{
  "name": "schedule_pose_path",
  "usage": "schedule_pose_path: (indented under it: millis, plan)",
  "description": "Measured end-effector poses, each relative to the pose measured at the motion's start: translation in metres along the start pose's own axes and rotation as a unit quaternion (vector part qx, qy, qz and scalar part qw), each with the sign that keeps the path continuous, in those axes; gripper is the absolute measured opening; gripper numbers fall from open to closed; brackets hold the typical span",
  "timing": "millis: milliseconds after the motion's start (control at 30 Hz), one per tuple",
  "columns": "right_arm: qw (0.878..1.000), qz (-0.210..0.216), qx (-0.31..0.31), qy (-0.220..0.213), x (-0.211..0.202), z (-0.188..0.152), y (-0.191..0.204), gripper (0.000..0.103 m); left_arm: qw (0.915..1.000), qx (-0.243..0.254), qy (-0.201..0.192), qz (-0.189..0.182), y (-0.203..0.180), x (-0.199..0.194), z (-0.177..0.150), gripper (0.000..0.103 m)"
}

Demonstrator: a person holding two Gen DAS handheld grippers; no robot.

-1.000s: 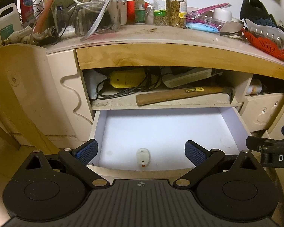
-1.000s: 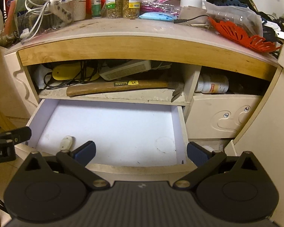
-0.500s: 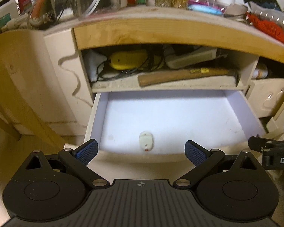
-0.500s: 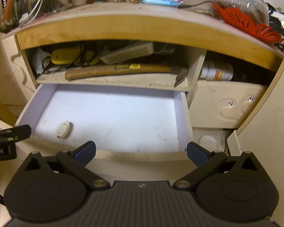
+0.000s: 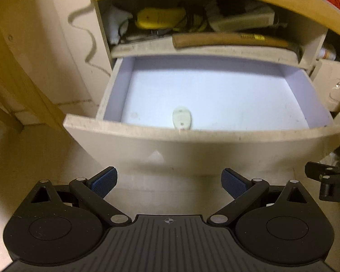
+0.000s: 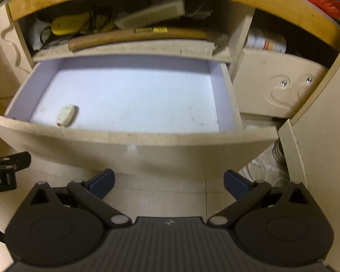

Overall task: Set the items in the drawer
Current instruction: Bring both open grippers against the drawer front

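1. Ahead of my left claw (image 5: 169, 183) and above its spread fingertips stands the pulled-out drawer (image 5: 192, 136), its curved front panel facing me; both pads are wide apart with nothing between them.
2. Just beyond that front panel, almost straight ahead of my left claw, a small white oval device (image 5: 182, 118) lies flat on the drawer's pale floor, close against the inside of the front wall.
3. My right claw (image 6: 169, 184) is likewise spread wide and empty, held in front of the same drawer (image 6: 133, 136); from it the white oval device (image 6: 66, 115) sits ahead and to the left, near the front left corner.
4. Beyond the drawer, farther from both claws, an open shelf (image 5: 206, 48) carries a wooden-handled hammer (image 5: 233, 40) lying on its side, with a yellow object (image 5: 160, 18) and tangled cables behind it.
5. Ahead and to the right of my right claw, a closed smaller drawer front (image 6: 281, 83) shows two screws, and a white bottle (image 6: 266, 40) lies in the niche above it.
6. At the right edge of the left wrist view I can see part of my other claw's black body; the rest of the drawer floor is bare.
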State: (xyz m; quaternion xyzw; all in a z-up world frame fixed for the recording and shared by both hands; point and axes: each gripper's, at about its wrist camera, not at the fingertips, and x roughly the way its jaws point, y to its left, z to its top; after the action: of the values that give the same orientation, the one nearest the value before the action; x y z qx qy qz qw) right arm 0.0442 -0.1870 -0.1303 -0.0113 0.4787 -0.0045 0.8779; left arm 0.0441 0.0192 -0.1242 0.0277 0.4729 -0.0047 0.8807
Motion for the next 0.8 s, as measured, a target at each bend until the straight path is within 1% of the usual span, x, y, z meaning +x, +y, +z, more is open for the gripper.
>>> schedule_pose_path:
  millis: [100, 367, 800]
  plan:
    - [1.0, -0.002, 0.001, 0.012, 0.007, -0.005, 0.001, 0.103, 1.0, 0.006, 0.007, 0.001, -0.001, 0.004, -0.003, 0.101]
    - [1.0, -0.012, -0.004, 0.013, 0.018, -0.001, 0.0, 0.103, 0.9999, 0.01, 0.008, -0.005, -0.004, 0.011, 0.001, 0.101]
    - [1.0, -0.021, -0.011, 0.014, 0.039, 0.006, 0.001, 0.103, 0.9996, 0.024, 0.014, -0.001, -0.009, 0.035, 0.008, 0.101]
